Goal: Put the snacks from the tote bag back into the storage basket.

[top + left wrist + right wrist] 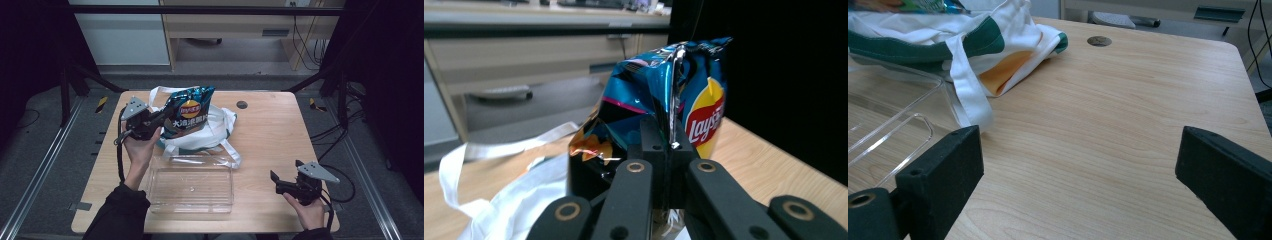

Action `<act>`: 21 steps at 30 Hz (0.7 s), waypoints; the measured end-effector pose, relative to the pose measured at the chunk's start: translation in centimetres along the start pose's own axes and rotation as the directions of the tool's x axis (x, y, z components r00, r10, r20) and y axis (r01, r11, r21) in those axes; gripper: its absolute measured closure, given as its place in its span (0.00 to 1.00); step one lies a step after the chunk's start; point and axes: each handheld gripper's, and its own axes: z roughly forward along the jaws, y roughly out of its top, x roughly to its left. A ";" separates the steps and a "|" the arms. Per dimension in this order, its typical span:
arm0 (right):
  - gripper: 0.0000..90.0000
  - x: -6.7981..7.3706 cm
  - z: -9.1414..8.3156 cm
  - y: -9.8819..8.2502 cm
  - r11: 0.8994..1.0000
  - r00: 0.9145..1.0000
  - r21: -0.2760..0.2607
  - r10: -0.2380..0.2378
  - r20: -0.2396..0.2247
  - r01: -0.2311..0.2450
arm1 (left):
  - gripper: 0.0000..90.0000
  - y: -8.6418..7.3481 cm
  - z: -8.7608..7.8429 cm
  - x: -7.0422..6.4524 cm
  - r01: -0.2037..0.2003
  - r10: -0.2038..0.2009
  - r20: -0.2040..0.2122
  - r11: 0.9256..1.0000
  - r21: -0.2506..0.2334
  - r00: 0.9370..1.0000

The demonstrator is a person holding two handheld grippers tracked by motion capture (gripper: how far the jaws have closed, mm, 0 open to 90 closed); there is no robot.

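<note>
Left gripper [159, 118] is clamped on the chip bag [189, 112], upper centre of the high view, held over the tote [220, 127]. Right gripper [281, 183] waits with jaws apart, lower right. Step in hand appears to be unpacking; next: carry the bag toward the clear tray [192, 186] below.

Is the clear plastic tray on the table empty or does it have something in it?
Empty: the wood shows through the clear tray, and the chip bag is outside it, pinched in the left gripper.

The chip bag's [644, 115] lower part is hidden behind the left hand-held gripper [669, 145].
</note>
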 end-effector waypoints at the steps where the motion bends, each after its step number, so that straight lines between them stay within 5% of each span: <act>1: 0.06 0.0 0.0 0.0 1.000 1.000 0.000 0.000 0.000 0.000 | 1.00 0.2 -0.2 -0.2 -0.005 0.005 0.005 1.000 -0.007 1.000; 21: 0.06 0.0 -0.1 0.0 1.000 1.000 -0.001 0.004 0.000 -0.004 | 1.00 3.0 -4.7 -3.1 -0.078 0.085 0.079 0.993 -0.088 0.993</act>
